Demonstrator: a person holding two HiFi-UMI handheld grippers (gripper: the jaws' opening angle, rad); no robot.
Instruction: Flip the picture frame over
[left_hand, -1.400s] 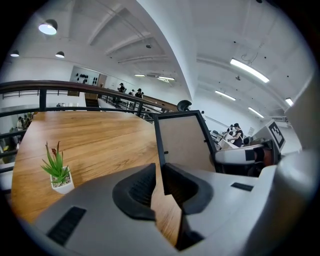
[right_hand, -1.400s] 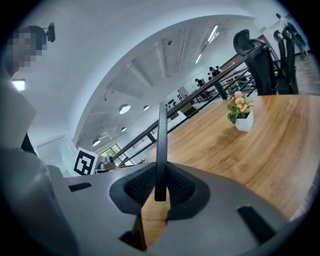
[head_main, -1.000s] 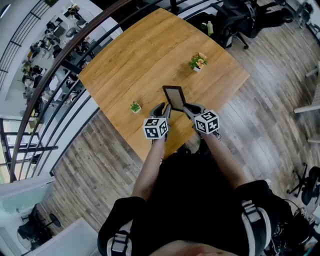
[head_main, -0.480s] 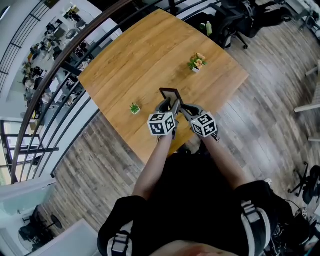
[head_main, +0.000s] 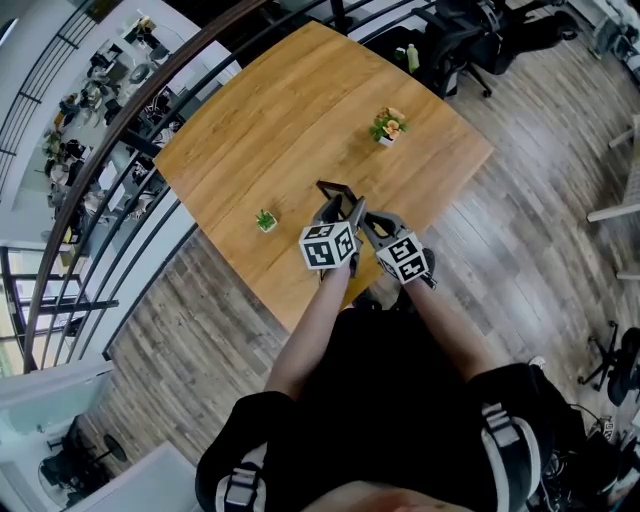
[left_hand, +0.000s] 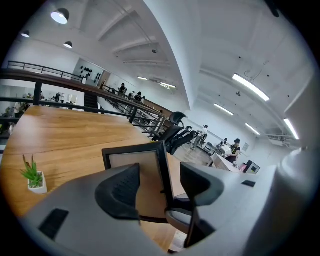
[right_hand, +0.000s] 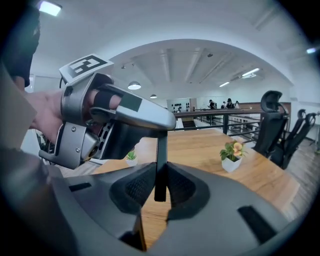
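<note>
**A:** The fingers of the right gripper: what have they got?

**B:** They are almost closed, pinching the picture frame by its thin edge. The frame stands upright over the near part of the wooden table. Whether its lower edge touches the wood, I cannot tell.

**A:** And the left gripper?

**B:** Its jaws have just been opening. They stand wide with the frame's black border between them, and neither pad presses on it.

**A:** How far along, then?

**B:** About halfway, I'd judge. The frame is raised on edge and only the right gripper holds it. It has yet to be tipped over and laid on its other face.

**A:** Anything beyond?

**B:** A small green plant and, farther off, a flowering potted plant. Both are well apart from the frame.
</note>
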